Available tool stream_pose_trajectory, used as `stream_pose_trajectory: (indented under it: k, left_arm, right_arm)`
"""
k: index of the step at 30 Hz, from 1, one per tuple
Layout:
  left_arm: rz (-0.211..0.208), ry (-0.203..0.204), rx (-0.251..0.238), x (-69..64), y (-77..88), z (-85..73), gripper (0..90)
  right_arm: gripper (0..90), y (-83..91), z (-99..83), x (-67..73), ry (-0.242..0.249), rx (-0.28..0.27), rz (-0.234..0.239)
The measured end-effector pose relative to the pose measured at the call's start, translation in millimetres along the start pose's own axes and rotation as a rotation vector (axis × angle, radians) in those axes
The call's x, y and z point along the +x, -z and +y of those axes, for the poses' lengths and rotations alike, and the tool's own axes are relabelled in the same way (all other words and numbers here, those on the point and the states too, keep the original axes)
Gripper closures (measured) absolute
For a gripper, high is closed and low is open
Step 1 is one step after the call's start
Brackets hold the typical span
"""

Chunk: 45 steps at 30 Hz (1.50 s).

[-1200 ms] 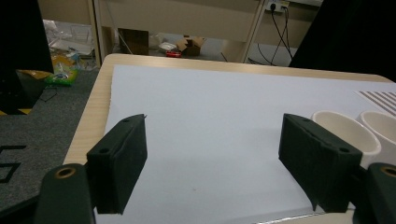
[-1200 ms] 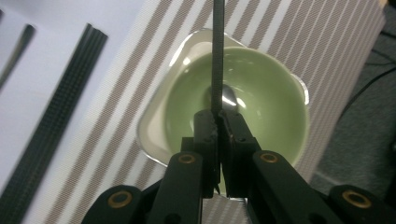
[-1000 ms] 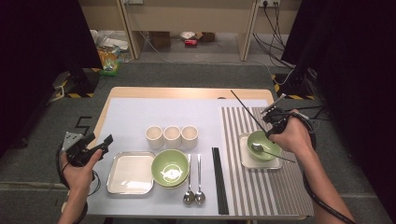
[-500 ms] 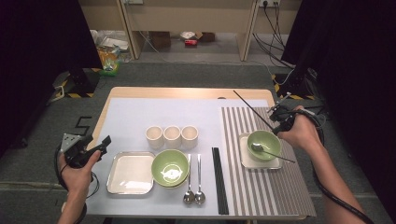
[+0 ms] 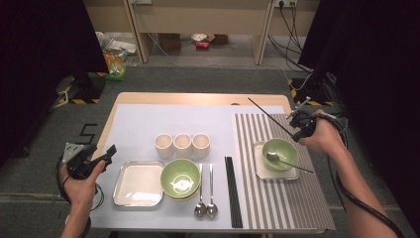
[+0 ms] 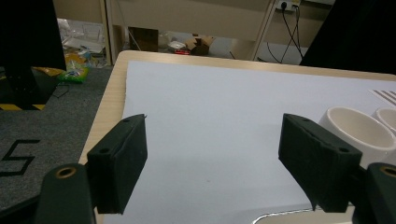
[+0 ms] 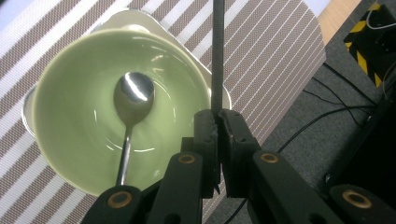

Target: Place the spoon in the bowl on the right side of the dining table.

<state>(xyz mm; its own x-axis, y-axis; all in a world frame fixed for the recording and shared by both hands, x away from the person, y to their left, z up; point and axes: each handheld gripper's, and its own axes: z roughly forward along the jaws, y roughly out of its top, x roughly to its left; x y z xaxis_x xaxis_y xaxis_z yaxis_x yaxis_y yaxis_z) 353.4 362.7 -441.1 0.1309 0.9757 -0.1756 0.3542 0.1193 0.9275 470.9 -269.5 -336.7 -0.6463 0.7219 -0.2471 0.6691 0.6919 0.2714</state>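
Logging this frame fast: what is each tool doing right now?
Left tool: open, holding nothing.
Right tool: closed on a black chopstick above the green bowl.

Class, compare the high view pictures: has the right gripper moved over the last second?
Yes. The right gripper, shut on a black chopstick, has drawn back from above the green bowl toward the striped mat's far right corner.

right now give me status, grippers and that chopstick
Left gripper open, empty. Right gripper shut on chopstick, above striped mat. Green bowl with spoon just beside.
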Motion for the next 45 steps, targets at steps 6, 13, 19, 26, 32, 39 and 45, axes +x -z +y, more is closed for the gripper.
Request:
stream_pose_trajectory:
  k: [6,13,19,26,32,39,45]
  left_arm:
    - [0.001,0.000,0.001,0.2,-0.3,-0.2,23.0]
    - [0.002,0.003,0.000,1.0,0.0,-0.2,23.0]
    - [0.006,0.003,0.000,1.8,0.3,-0.5,23.1]
    - [0.004,0.001,0.002,1.2,-0.1,-1.1,23.1]
    - [0.007,0.002,0.004,1.7,-0.1,-1.4,23.1]
    - [0.006,0.000,0.006,1.0,-0.5,-2.0,23.1]
    - [0.005,-0.001,0.007,0.3,-0.9,-2.3,23.1]
  right_arm:
    - [85.9,-6.0,-1.2,-8.0,0.092,0.014,0.005]
    - [85.9,-15.5,-0.6,-17.2,0.162,0.024,0.020]
    - [85.9,-24.3,-3.3,-23.3,0.183,0.028,0.037]
    - [85.8,-35.8,-9.5,-26.3,0.237,0.037,0.046]
    - [85.9,-47.7,-17.1,-29.0,0.289,0.042,0.056]
    - [85.8,-55.7,-24.5,-33.0,0.296,0.051,0.067]
    - [85.8,-59.8,-28.3,-33.7,0.313,0.048,0.078]
